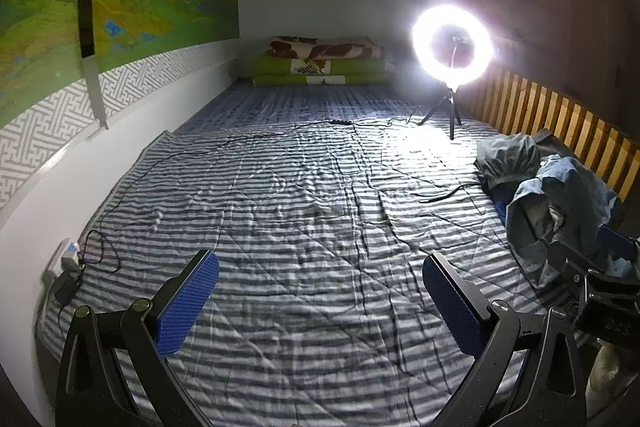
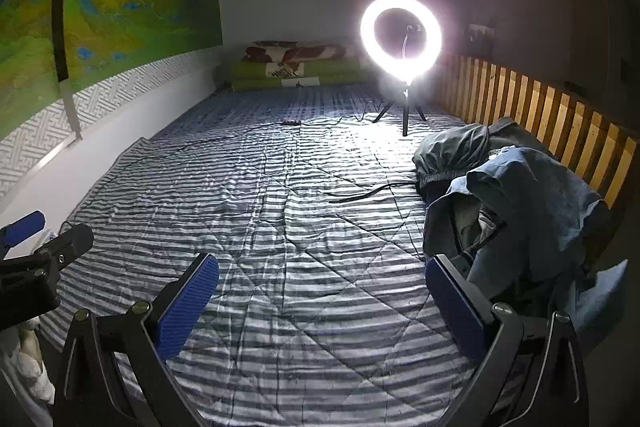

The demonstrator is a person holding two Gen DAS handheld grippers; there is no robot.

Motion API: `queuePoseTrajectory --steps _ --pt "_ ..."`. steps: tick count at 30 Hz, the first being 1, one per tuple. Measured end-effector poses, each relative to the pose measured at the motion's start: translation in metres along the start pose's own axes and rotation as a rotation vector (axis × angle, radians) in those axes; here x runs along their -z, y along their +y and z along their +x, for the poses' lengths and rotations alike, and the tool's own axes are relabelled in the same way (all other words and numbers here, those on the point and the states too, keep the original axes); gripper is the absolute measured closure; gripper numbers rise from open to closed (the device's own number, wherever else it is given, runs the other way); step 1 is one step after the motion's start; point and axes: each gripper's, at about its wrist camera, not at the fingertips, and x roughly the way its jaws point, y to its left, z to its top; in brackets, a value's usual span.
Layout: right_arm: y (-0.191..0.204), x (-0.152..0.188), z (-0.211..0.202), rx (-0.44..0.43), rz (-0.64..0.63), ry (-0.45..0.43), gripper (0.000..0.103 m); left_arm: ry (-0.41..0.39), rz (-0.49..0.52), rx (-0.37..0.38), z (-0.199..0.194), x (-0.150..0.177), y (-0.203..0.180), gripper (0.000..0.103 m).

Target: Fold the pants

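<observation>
A: From the left wrist, what worries you?

B: The left tongs [image 1: 320,291] are spread wide and hold nothing, hovering over the striped blanket [image 1: 300,207]. A black cable [image 1: 224,143] runs across the blanket toward the ring light [image 1: 452,47], and a loose dark strap [image 1: 444,193] lies just beside the clothes. If a garment gets dragged to the middle, I think it could snag either one and tip the light on its tripod.

A: And the pants?

B: They are in the heap of clothes [image 1: 560,195] at the right, against the wooden slats [image 1: 560,115], well to the right of these tongs. The right tongs' frame shows just in front of the heap.

A: Now the right wrist.

B: The right tongs [image 2: 322,291] are also spread and empty. The heap [image 2: 520,211] sits just behind the right finger [image 2: 456,303]; whether they touch, I cannot tell. It is a crumpled pile of several pieces, so I cannot tell which is the pants. A pinch here could lift two garments at once, or catch a single layer and leave the rest twisted.

A: Anything else?

B: The left tongs [image 2: 24,227] show at the left edge, far from the heap.
</observation>
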Motion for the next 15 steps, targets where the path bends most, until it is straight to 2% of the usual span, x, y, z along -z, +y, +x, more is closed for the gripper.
queuePoseTrajectory --steps 5,15 --pt "-0.003 -0.007 0.026 0.015 0.008 0.021 0.001 0.016 0.017 0.008 0.037 -0.009 -0.005 0.0" --pt "-0.004 -0.022 0.072 0.063 -0.001 0.044 0.001 -0.009 0.028 0.003 0.106 -0.029 -0.008 0.0"
